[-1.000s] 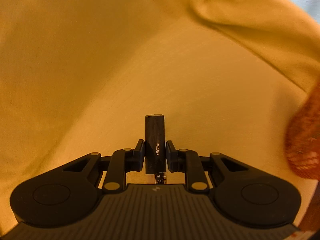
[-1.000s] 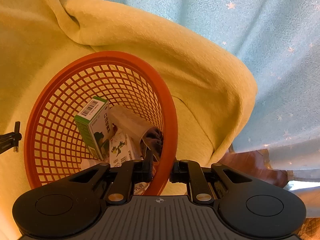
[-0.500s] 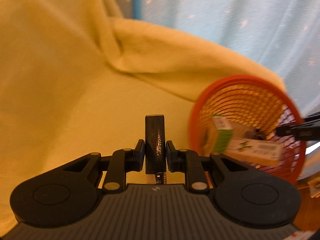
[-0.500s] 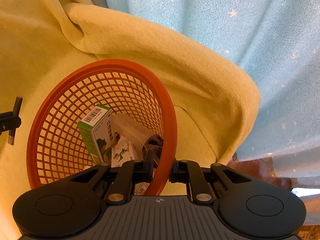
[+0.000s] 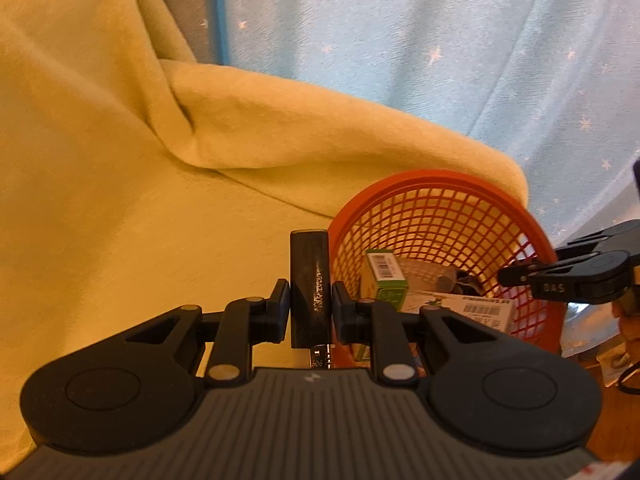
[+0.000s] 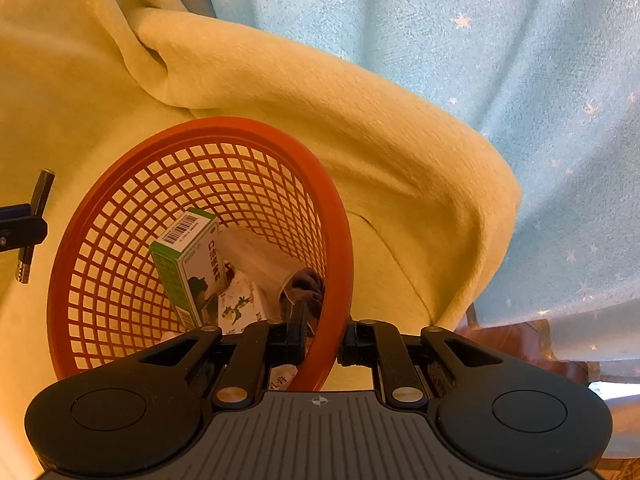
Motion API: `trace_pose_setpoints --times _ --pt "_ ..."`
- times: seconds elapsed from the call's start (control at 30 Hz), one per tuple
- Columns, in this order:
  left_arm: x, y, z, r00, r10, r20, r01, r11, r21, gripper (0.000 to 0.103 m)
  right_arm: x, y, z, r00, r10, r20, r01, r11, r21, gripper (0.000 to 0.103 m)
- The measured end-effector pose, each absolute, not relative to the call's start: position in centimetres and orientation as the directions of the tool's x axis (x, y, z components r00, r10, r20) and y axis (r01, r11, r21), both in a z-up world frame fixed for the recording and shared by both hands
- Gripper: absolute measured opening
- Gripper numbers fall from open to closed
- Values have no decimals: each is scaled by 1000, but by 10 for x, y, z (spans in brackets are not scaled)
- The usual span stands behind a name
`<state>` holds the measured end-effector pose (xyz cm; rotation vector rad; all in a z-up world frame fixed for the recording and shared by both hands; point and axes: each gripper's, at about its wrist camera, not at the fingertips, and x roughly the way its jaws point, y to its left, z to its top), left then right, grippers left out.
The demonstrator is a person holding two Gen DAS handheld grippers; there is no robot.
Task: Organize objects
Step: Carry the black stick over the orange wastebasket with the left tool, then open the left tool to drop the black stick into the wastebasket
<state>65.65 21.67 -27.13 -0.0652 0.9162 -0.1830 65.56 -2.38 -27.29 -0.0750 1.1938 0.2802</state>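
Two grippers | left gripper point(image 5: 310, 307) fingers clamp an upright black stick point(image 5: 310, 284), just beside the orange basket point(image 5: 436, 184) rim | right gripper point(image 6: 322, 345) pinches the basket's near rim, basket tilted | green box point(image 6: 188, 264) inside | open yellow blanket point(image 5: 120, 220) to the left

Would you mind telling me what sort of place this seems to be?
Probably a home room, perhaps a bedroom or sitting area: a yellow fleece blanket covers soft furniture, a pale blue star-print curtain hangs behind, and an orange mesh basket holds household boxes.
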Motion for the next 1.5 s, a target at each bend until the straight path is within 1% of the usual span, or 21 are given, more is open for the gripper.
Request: trace_pose_setpoints --times 0.6,1.27,1.3,1.33,1.37,1.5 --pt "671 188 -267 582 -227 -781 200 971 -133 18 658 -30 -287 315 185 -931 -223 968 116 11" --pt "673 157 -270 556 -261 -789 251 958 -140 18 657 -34 -285 317 213 -924 -243 960 138 11" --pt "673 157 -270 555 -271 -786 255 955 -150 20 657 -34 -285 317 213 -924 -243 960 138 11" --pt "672 156 -269 557 -275 -784 255 955 -154 29 657 -34 -285 316 213 -924 -243 960 138 11" --pt "672 156 -268 562 -272 -781 251 956 -152 33 657 -34 -285 315 215 -924 -244 960 140 11" --pt "669 158 -263 574 -274 -772 245 957 -157 34 656 -34 -284 313 216 -925 -246 959 140 11"
